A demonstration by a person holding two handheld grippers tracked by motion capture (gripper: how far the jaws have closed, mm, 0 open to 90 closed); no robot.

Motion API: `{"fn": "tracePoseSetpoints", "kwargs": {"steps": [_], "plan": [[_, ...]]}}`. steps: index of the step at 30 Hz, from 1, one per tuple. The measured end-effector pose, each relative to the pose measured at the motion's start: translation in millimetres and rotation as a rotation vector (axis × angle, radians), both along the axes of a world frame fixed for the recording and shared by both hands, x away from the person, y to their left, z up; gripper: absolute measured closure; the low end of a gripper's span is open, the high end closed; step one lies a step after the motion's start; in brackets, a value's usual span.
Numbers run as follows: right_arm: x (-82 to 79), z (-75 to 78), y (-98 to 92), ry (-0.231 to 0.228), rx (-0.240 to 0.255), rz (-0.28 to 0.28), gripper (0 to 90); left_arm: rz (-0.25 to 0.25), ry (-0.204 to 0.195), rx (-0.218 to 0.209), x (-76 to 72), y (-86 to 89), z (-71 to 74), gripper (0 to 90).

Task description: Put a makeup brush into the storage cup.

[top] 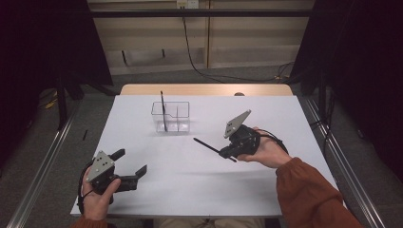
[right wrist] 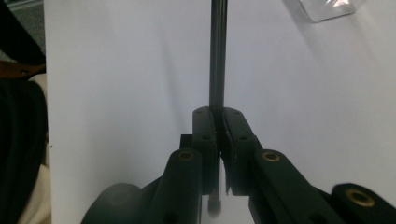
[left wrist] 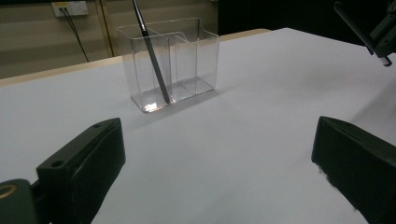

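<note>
Two unmarked pens [top: 214, 150] [top: 163, 111] — clear holder [top: 177, 110]

clear glossy plastic holder [left wrist: 187, 60] — matt tabletop [top: 190, 180]

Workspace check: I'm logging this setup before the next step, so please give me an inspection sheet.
Surface: white table, wooden strip at far edge.
Job's things: clear holder with two compartments; one pen leans in its left compartment; second pen held in the air.
Clutter: nothing seen on the white top.
Grippers: left gripper open, low over the near left of the table, nothing between its fingers; right gripper shut on second pen.
Cables: black cable trails from right gripper; wall cable runs to floor.
Surroundings: dark curtains, metal rails at both sides.
</note>
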State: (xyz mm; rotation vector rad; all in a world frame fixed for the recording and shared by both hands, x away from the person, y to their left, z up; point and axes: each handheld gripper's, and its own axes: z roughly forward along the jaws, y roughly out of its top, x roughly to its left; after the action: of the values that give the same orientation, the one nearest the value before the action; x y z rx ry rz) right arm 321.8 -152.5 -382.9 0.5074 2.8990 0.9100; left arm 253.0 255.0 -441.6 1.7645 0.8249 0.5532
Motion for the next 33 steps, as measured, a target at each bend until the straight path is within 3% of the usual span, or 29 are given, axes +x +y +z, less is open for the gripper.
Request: {"fn": "tracePoseSetpoints", "kwargs": {"steps": [14, 20, 25, 27, 29, 33], "plan": [[-0.5, -1.0, 14.2, 0.074, -0.231, 0.103, 85.1, -0.022, 0.005, 0.004, 0.5, -1.7, -1.2, 2.9], [-1.4, -7.5, 17.1, 0.104, -0.282, 0.135, 85.1, -0.036, 0.006, 0.017, 0.9, -4.6, -1.0, 2.9], [-1.8, -11.1, 19.0, 0.118, -0.294, 0.152, 85.1, -0.036, 0.004, 0.030, 2.6, -3.0, 3.1, 2.9], [-1.5, -11.7, 19.4, 0.125, -0.297, 0.151, 85.1, -0.005, -0.006, -0.012, 4.0, 1.5, 8.6, 2.8], [-0.6, -12.9, 19.9, 0.123, -0.294, 0.162, 85.0, 0.001, -0.009, -0.015, 4.2, 2.9, 10.9, 2.6], [-0.6, -15.4, 20.8, 0.129, -0.314, 0.161, 85.0, -0.036, 0.001, 0.002, 5.4, -0.7, 15.3, 2.7]]}}
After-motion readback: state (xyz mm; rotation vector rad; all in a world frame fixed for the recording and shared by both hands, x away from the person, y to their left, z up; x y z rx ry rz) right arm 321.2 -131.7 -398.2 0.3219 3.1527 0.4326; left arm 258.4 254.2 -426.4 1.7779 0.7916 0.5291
